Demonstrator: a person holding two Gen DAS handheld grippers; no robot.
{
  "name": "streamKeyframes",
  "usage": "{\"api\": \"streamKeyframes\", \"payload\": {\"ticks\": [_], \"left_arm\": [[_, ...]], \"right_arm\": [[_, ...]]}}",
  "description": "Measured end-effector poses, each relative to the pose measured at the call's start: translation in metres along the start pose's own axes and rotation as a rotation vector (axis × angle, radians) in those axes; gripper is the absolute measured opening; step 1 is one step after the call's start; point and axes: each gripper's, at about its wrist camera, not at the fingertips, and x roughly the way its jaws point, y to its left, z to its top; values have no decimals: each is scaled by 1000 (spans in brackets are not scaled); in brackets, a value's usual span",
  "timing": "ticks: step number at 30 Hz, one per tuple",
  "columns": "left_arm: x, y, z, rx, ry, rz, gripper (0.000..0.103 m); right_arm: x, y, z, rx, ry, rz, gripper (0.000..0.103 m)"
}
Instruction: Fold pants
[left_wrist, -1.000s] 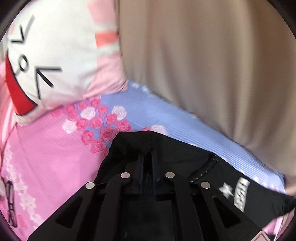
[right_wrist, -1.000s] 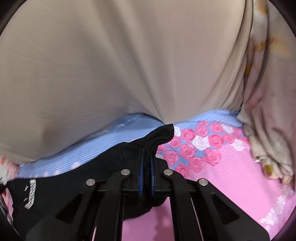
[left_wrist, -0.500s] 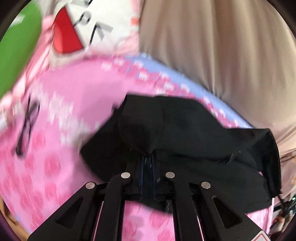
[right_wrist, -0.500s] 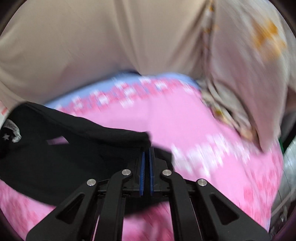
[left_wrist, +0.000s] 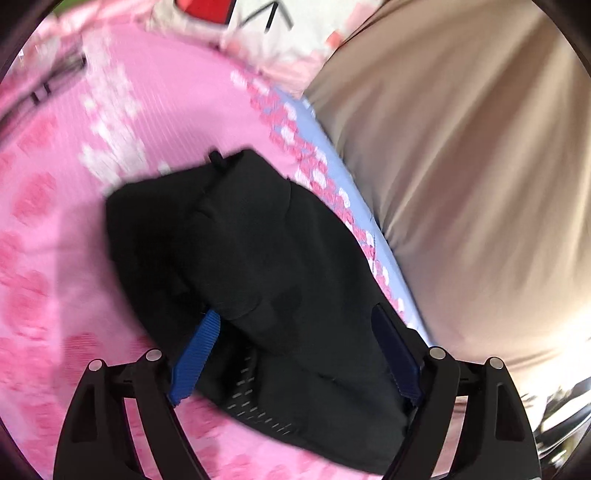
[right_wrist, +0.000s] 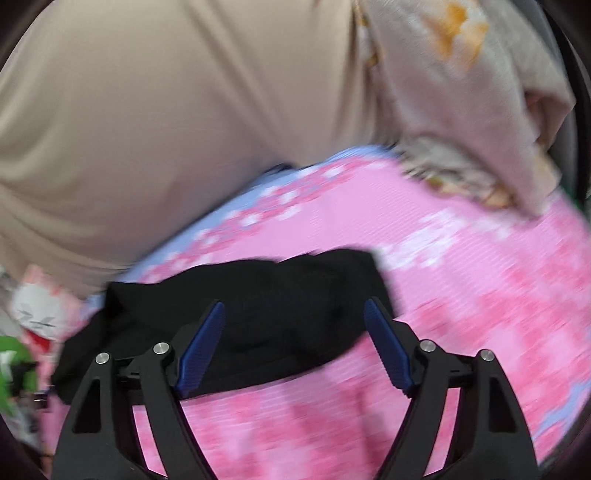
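**Both claws let go of the black pants**

On the pink bed sheet printed with roses and edged in pale blue (left_wrist: 66, 229), the black fabric pants (left_wrist: 258, 258) lie in a folded, bunched heap. My left claw (left_wrist: 291, 332) has just been opening and now stands spread wide; the cloth lies between its two blue ribbed pads (left_wrist: 195, 354), and a fold laps against the tip of the left one, but nothing is pinched. A patch of small pale dashes shows on the pants near the base of that claw. Just beyond the heap runs the blue border of the sheet, and past it hangs a smooth beige curtain (left_wrist: 480, 184). At the top edge sits a white and pink cartoon pillow with a red mouth (left_wrist: 236, 22), blurred.

My right claw (right_wrist: 295, 321) has likewise just been opening and is released, its jaws apart over the near edge of the same pants (right_wrist: 258, 295), which stretch away to the left on the sheet (right_wrist: 461, 295). The pads stand clear of the cloth. Behind is the curtain (right_wrist: 166, 129); at upper right a crumpled cream blanket with orange marks (right_wrist: 461, 92) rests on the bed. The pillow (right_wrist: 37, 310) shows at far left.
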Motion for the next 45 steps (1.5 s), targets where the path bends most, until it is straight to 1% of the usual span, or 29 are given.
{"api": "streamKeyframes", "payload": {"ticks": [1,3,4,5,6,7,10,12,14,17,18,19,20,21,22,24,26,28,29,31,32,34,35,36,38,41,42,43,45], "left_arm": [[6,0,3,-16,16,-9,78],[19,-2,10,-31,59,-27,42],[21,-6,13,-15,81,-40,5],[18,-9,17,2,97,-72,2],[11,-10,20,1,94,-96,2],[-5,-12,24,12,68,-114,2],[-42,-9,28,41,16,-134,2],[-56,-1,31,40,8,-126,2],[-56,12,35,29,12,-77,2],[-46,31,34,-2,34,-46,2],[-44,34,33,-6,35,-37,2],[-40,37,32,-4,36,-19,2],[-39,39,32,-5,36,-10,2],[-37,40,33,-12,42,-7,2],[-38,40,33,-12,45,-13,2],[-36,36,39,-5,41,-13,2],[-42,27,41,21,34,-12,2],[-43,24,42,40,31,0,2],[-42,23,41,51,31,16,2],[-34,27,39,63,36,57,2],[-28,32,38,63,39,85,2],[-21,44,35,46,46,122,2],[-19,50,33,30,56,128,3],[-17,55,32,15,63,131,3],[-20,58,30,8,64,136,4],[-33,49,30,27,34,144,5],[-36,45,30,33,23,145,5],[-41,38,30,42,5,147,5],[-45,26,30,65,-14,149,17]], "right_arm": [[4,3,-3,12,18,18,76],[13,8,-9,25,46,35,76],[17,9,-11,35,56,37,76],[21,9,-14,55,69,36,76],[23,8,-15,72,80,40,76],[24,7,-15,90,88,46,76],[27,3,-14,134,100,54,76],[35,-3,-11,175,120,55,76],[48,-11,-7,219,141,48,76],[72,-23,-3,290,183,8,76],[81,-26,-2,302,196,-8,73],[86,-27,0,300,202,-21,57],[91,-26,3,285,206,-43,45],[96,-23,10,257,220,-60,16],[95,-21,18,254,215,-45,6],[73,-12,43,235,131,0,5],[41,-1,66,180,34,12,5],[7,4,87,118,-42,-6,5],[1,-2,91,94,-48,-39,5],[8,-20,87,73,-4,-105,5],[17,-35,79,84,32,-157,5],[45,-70,55,93,130,-296,4],[49,-85,45,129,150,-324,4],[48,-93,39,159,152,-316,6],[32,-97,29,193,104,-269,10],[16,-79,28,142,67,-261,18],[14,-63,29,106,61,-248,25],[11,-55,28,87,59,-229,28],[18,-18,28,25,78,-144,31]]}}
